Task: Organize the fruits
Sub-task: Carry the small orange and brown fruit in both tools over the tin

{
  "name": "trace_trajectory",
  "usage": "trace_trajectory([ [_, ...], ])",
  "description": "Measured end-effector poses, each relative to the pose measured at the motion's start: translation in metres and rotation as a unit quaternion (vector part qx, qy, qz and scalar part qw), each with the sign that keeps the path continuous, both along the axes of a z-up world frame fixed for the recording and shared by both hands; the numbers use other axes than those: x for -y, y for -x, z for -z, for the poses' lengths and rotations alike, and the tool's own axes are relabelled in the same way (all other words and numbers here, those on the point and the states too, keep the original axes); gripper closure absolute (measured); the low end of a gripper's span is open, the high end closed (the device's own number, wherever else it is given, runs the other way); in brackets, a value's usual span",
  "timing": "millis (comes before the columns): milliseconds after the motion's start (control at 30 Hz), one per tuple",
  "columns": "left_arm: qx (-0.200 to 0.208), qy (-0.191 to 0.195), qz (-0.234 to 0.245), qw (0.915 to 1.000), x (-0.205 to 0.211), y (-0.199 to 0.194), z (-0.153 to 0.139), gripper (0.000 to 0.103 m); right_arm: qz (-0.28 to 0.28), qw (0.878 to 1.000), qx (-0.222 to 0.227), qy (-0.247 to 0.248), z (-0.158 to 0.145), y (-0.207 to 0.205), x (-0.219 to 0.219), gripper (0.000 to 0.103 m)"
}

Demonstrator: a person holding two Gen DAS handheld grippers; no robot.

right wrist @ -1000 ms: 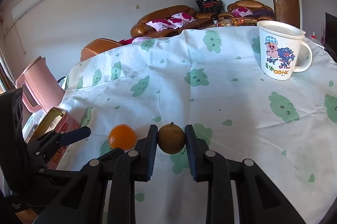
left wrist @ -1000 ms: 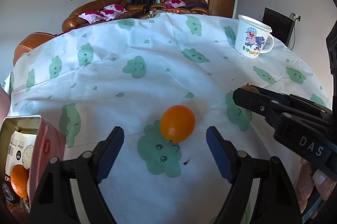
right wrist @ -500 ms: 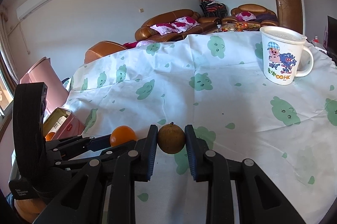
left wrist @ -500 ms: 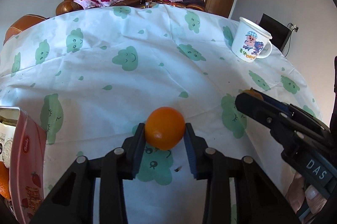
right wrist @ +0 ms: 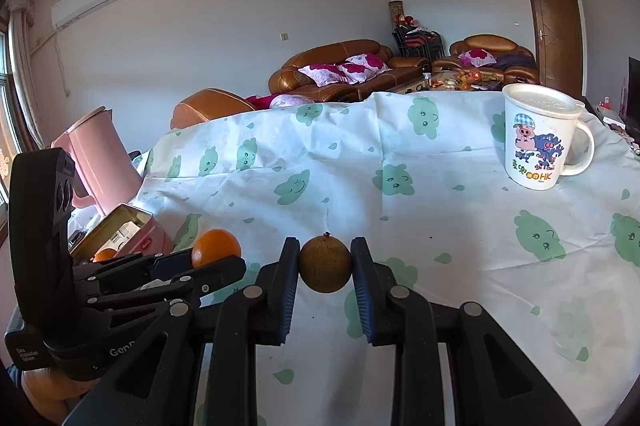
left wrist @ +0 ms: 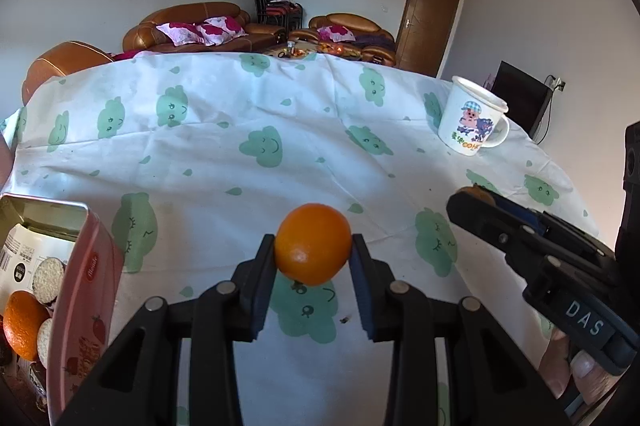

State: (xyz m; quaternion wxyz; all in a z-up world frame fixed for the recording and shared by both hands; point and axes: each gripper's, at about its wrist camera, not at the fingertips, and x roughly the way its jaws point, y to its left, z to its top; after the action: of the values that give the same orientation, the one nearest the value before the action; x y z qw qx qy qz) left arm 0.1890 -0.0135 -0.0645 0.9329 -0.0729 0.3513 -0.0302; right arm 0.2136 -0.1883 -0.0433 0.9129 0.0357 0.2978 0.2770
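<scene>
My left gripper [left wrist: 313,253] is shut on an orange [left wrist: 313,249], held just above the cloud-print tablecloth [left wrist: 256,154]. My right gripper [right wrist: 325,264] is shut on a small round brown fruit [right wrist: 325,263], also lifted off the cloth. In the right wrist view the left gripper [right wrist: 208,260] shows at lower left with the orange [right wrist: 216,252] between its fingers. In the left wrist view the right gripper [left wrist: 476,196] reaches in from the right. An open pink tin [left wrist: 76,290] at the left edge holds another orange [left wrist: 22,324] and snack packets.
A white cartoon mug [right wrist: 540,136] with a lid stands at the far right of the table. A pink kettle [right wrist: 100,154] stands behind the tin [right wrist: 132,234] on the left. Brown sofas [right wrist: 336,70] lie beyond the table's far edge. A person's fingers [left wrist: 576,366] hold the right gripper.
My left gripper closed on the orange, which had lain on the cloth between open fingers, and has lifted it slightly. The right gripper keeps its hold on the brown fruit.
</scene>
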Motion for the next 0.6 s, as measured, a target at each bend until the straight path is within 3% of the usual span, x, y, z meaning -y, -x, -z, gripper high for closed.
trace_trajectory([
  [600,0.064,-0.051,-0.017,0.9965,0.010,0.022,-0.015,0.066,0.000,0.999,0.049,-0.001,-0.009,0.015,-0.001,0.075],
])
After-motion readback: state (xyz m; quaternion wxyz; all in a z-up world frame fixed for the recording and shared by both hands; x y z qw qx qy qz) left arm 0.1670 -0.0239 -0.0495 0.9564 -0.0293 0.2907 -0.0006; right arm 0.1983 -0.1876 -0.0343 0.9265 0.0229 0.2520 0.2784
